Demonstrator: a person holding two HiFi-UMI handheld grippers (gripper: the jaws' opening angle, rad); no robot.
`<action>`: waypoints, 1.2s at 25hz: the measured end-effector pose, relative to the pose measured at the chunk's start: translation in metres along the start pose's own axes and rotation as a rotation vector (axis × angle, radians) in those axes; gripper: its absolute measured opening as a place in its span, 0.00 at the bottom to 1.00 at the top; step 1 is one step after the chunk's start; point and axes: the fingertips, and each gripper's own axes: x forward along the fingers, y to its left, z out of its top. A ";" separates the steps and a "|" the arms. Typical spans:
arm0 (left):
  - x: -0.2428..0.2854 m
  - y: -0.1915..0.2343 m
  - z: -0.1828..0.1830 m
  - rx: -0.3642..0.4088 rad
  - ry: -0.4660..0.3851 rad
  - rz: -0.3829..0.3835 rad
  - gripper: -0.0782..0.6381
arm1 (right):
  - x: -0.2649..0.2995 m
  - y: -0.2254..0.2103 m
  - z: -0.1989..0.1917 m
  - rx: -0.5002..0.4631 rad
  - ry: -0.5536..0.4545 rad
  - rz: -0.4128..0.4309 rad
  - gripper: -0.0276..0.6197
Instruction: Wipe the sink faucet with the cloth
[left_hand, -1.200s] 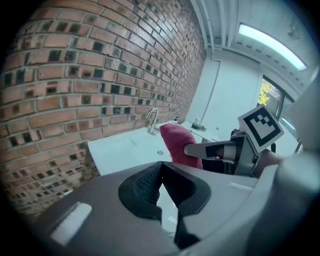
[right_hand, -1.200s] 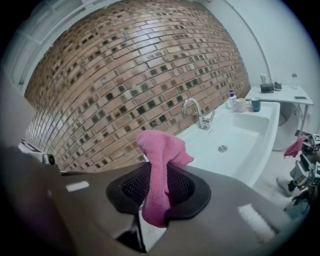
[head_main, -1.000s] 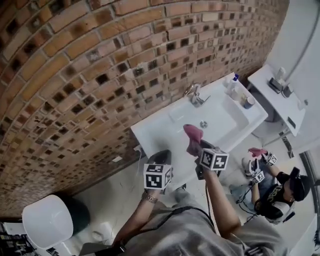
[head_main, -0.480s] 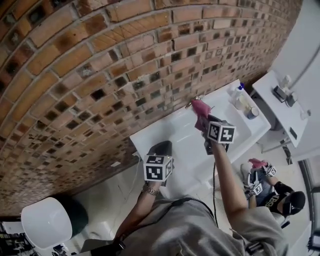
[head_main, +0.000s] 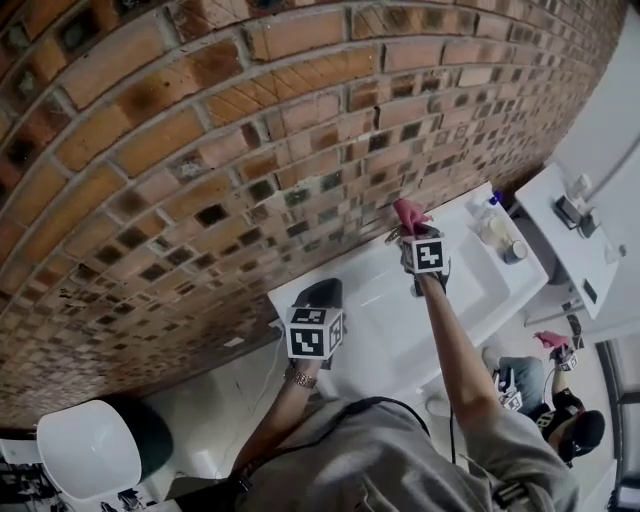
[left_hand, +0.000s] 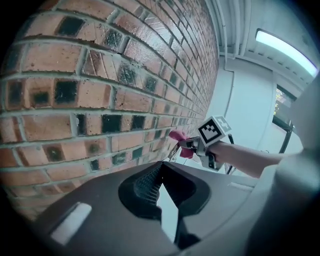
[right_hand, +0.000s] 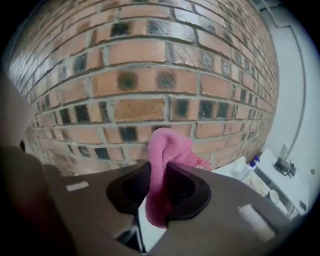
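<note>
A white sink (head_main: 385, 325) hangs on the brick wall. My right gripper (head_main: 412, 232) is shut on a pink cloth (head_main: 409, 213) and holds it against the wall end of the sink, on top of the chrome faucet (left_hand: 174, 150). The cloth (right_hand: 168, 148) bulges out between the jaws close to the bricks. In the head view the faucet is mostly hidden by the cloth and gripper. My left gripper (head_main: 320, 293) hovers by the sink's near left corner, shut with nothing in it, pointing toward the right gripper (left_hand: 193, 146).
A blue-capped spray bottle (head_main: 490, 205) and small containers (head_main: 511, 250) stand at the sink's right end. A white shelf (head_main: 570, 225) with items is further right. A round white bin (head_main: 88, 452) sits lower left. Another person (head_main: 560, 425) crouches at bottom right.
My right gripper carried the pink cloth from above the basin up to the faucet at the wall. The left gripper stayed roughly where it was.
</note>
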 end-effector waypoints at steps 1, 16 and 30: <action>0.005 0.003 0.000 -0.010 0.001 0.003 0.14 | 0.001 0.018 -0.006 -0.041 -0.001 0.040 0.16; 0.040 0.000 0.005 -0.065 0.019 -0.045 0.14 | -0.004 -0.029 0.000 0.036 -0.074 0.011 0.16; 0.041 0.011 -0.006 -0.078 0.055 -0.021 0.14 | 0.076 -0.116 -0.081 0.118 0.122 -0.202 0.16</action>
